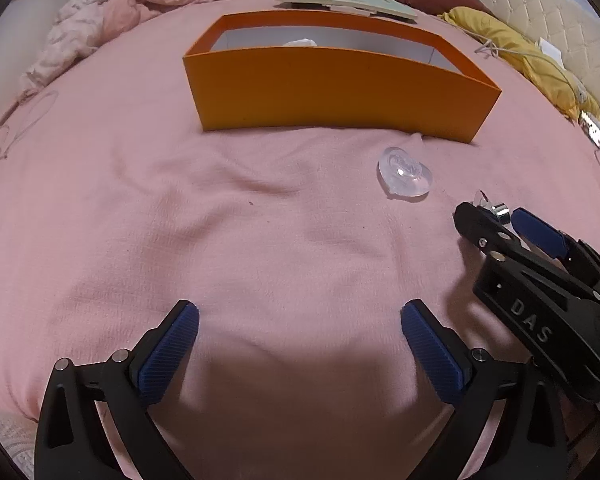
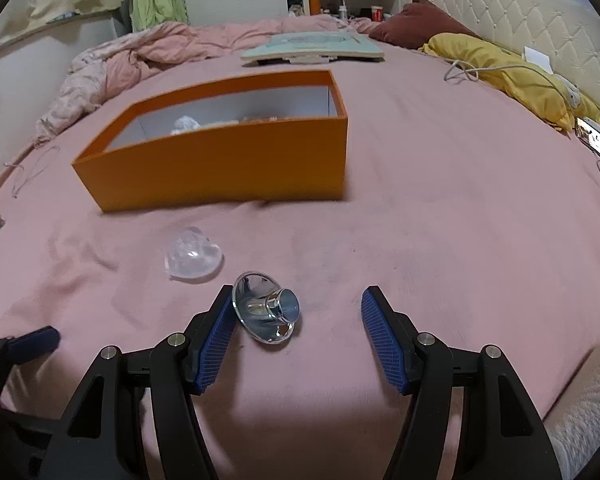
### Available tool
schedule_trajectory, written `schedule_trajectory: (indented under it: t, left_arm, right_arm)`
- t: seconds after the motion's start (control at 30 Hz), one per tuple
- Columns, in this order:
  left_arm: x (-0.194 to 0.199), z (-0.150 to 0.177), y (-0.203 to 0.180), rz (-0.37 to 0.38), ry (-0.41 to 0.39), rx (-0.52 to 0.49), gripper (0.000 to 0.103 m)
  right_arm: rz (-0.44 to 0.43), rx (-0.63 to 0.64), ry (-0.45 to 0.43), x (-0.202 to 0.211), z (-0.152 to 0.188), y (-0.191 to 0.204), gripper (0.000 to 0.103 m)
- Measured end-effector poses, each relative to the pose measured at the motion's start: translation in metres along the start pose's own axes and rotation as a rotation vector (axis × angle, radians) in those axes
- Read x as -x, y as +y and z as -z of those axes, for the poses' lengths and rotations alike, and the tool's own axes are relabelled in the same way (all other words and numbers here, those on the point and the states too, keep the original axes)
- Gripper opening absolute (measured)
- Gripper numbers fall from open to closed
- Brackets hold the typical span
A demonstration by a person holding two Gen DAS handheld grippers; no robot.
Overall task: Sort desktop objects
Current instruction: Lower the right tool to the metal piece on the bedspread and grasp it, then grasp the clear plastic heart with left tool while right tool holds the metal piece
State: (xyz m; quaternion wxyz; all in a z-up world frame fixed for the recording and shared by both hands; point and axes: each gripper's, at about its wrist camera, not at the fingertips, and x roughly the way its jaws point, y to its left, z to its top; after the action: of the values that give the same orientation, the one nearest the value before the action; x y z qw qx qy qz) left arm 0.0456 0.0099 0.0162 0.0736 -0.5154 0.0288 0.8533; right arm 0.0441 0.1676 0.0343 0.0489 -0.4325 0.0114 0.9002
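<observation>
My left tool point(image 1: 300, 344) tips down over the pink bed point(image 1: 260, 240), wide open and empty. My right tool point(image 2: 298, 336) tips down too, open around the shiny metal cup point(image 2: 268, 312).

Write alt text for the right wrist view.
The open right gripper straddles a shiny metal funnel-shaped piece lying on a pink bedsheet. A clear plastic piece and an open orange box lie beyond.

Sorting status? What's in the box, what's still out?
Done: the orange box already holds some things, a white crumpled one visible. In hand: nothing gripped; the right gripper is open around the shiny metal funnel, the left gripper open over bare bedsheet. Left: the funnel and the clear plastic piece.
</observation>
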Motion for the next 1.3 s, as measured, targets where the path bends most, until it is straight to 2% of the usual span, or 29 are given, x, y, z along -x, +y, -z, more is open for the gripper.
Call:
schedule_trajectory:
  t: [0.2,0.27,0.3,0.33,0.53,0.67,0.8,0.9,1.0,1.13,1.2,1.3]
  left_arm:
    - [0.0,0.0,-0.001,-0.005,-0.003,-0.004,0.102]
    - [0.0,0.0,0.0,-0.004,-0.004,-0.003,0.102]
    - [0.0,0.0,0.0,-0.004,-0.005,-0.003,0.102]
    - [0.0,0.0,0.0,-0.004,-0.006,-0.003,0.102]
    - [0.0,-0.003,0.001,0.012,-0.016,0.013,0.102]
    - [0.017,-0.009,0.002,0.124,-0.104,0.031,0.096]
    - [0.02,-0.018,-0.007,0.126,-0.169,-0.019,0.088]
    - [0.005,-0.034,-0.015,0.161,-0.155,-0.051,0.072]
    - [-0.01,-0.045,-0.027,0.175,-0.153,-0.075,0.072]
    - [-0.021,-0.05,-0.051,0.144,-0.215,-0.191,0.072]
    - [-0.03,-0.055,-0.057,0.14,-0.189,-0.223,0.072]
    - [-0.045,-0.064,-0.053,0.186,-0.132,-0.202,0.073]
  right_arm:
    - [0.002,0.02,-0.01,-0.003,0.002,0.0,0.065]
    - [0.003,0.026,-0.011,-0.003,0.001,-0.001,0.061]
    - [0.008,0.024,-0.013,-0.003,0.001,-0.002,0.042]
    - [0.005,0.011,-0.011,-0.002,0.0,-0.005,0.031]
    - [-0.035,-0.1,-0.013,0.006,-0.005,-0.025,0.031]
    - [-0.037,-0.147,-0.039,0.013,-0.008,-0.033,0.031]
    - [-0.042,-0.196,-0.068,0.024,-0.013,-0.042,0.031]
    - [-0.054,-0.204,-0.096,0.033,-0.018,-0.045,0.031]
    - [-0.057,-0.188,-0.12,0.04,-0.021,-0.042,0.031]
    - [-0.072,-0.184,-0.121,0.04,-0.023,-0.04,0.031]
    - [-0.075,-0.187,-0.119,0.039,-0.024,-0.041,0.031]
    - [-0.072,-0.187,-0.114,0.037,-0.024,-0.042,0.03]
